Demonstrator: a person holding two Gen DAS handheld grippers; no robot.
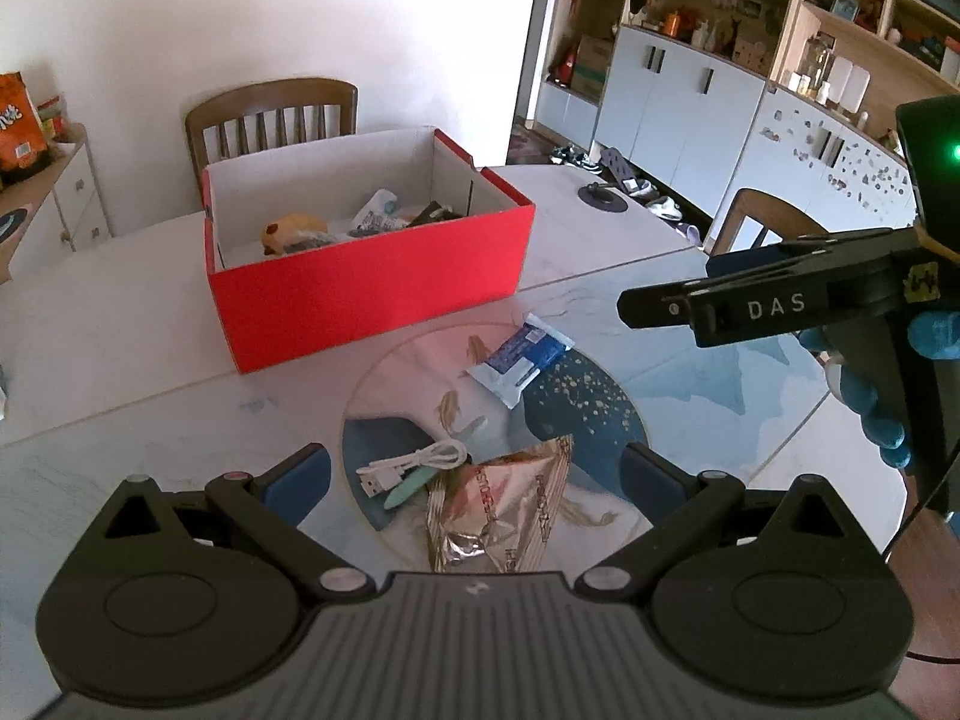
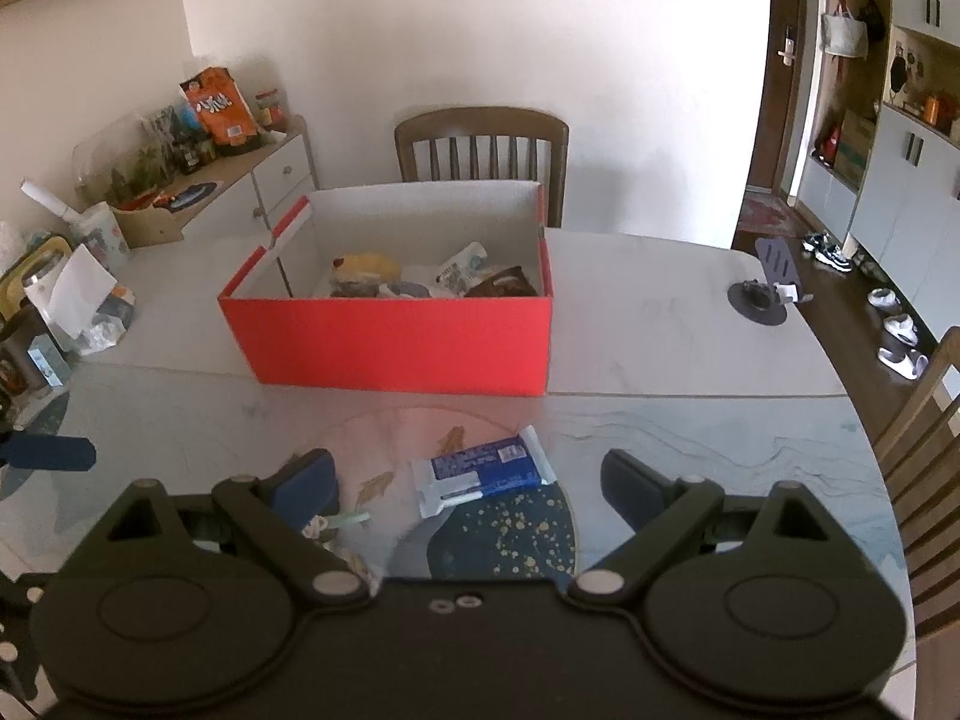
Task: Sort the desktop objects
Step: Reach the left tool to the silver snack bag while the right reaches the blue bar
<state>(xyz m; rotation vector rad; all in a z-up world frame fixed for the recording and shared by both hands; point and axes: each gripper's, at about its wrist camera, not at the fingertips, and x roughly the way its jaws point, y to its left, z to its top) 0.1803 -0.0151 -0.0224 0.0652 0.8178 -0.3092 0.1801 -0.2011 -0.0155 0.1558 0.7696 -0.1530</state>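
Note:
An open red box point(image 1: 372, 276) point(image 2: 396, 342) stands at mid-table and holds a yellow soft toy point(image 1: 289, 230), a white tube and a dark packet. Before it, on a round fish-patterned mat point(image 1: 600, 414), lie a blue-and-white packet point(image 1: 519, 355) point(image 2: 485, 471), a coiled white USB cable point(image 1: 420, 461), a mint-green stick point(image 1: 413, 485) and a gold snack packet point(image 1: 504, 516). My left gripper point(image 1: 477, 474) is open above the cable and gold packet. My right gripper point(image 2: 471, 480) point(image 1: 690, 288) is open, just short of the blue-and-white packet, holding nothing.
A wooden chair point(image 2: 480, 144) stands behind the box, another point(image 1: 762, 222) at the table's right edge. A black round stand point(image 2: 757, 301) sits at the far right of the table. Cups, boxes and paper point(image 2: 78, 288) crowd the left side by a sideboard.

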